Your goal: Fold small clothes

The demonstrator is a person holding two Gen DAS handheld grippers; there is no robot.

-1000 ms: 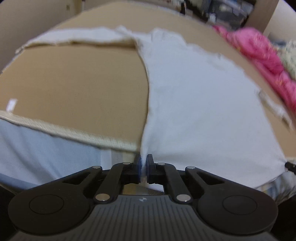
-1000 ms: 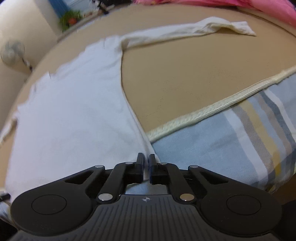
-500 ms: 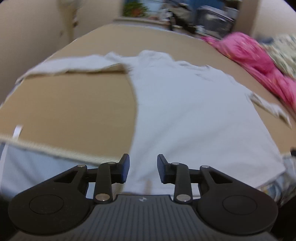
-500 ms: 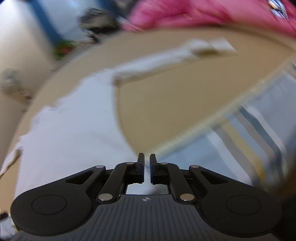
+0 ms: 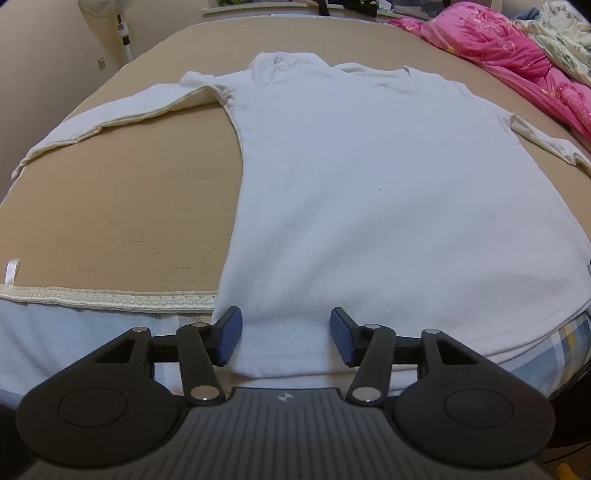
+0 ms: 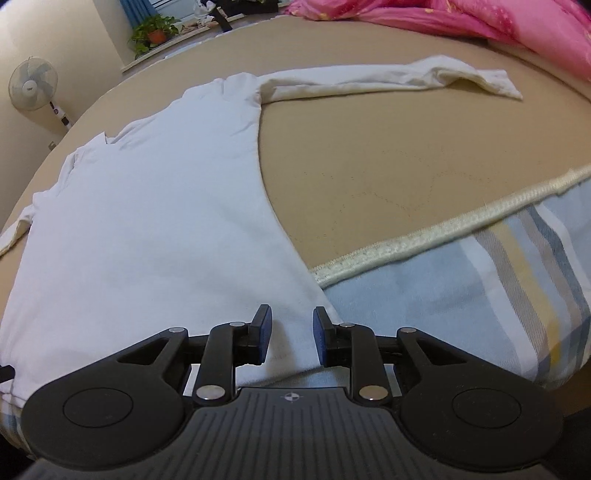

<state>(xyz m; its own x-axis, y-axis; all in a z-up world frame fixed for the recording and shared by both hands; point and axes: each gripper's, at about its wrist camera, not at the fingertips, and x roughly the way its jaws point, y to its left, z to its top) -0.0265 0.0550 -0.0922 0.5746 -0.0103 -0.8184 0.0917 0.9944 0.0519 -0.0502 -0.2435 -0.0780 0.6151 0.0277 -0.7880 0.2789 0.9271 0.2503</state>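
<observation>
Left wrist view: fan (image 5: 123, 22) stands far left by the wall. White long-sleeve shirt (image 5: 369, 184) lies flat on the tan bed cover (image 5: 129, 206), collar away from the camera, hem at the near edge where the cover's cream trim (image 5: 110, 300) meets the striped blue sheet (image 5: 55, 332). One sleeve (image 5: 110, 118) stretches out to the left. Left claw (image 5: 285, 336) sits over the hem near the shirt's left corner, jaws have just been opening, now wide apart, hem cloth lies between them but pads don't press it. Pink quilt (image 5: 517, 55) bunched at far right.

Right wrist view: fan (image 6: 33, 85) far left, potted plant (image 6: 153, 33) on the sill behind. Shirt body fills the left half, other sleeve (image 6: 388, 75) runs right across the cover. Right claw (image 6: 291, 338) over the hem's right corner, jaws have just been opening too, a narrower gap, cloth between them, not pinched. Striped sheet at right.
</observation>
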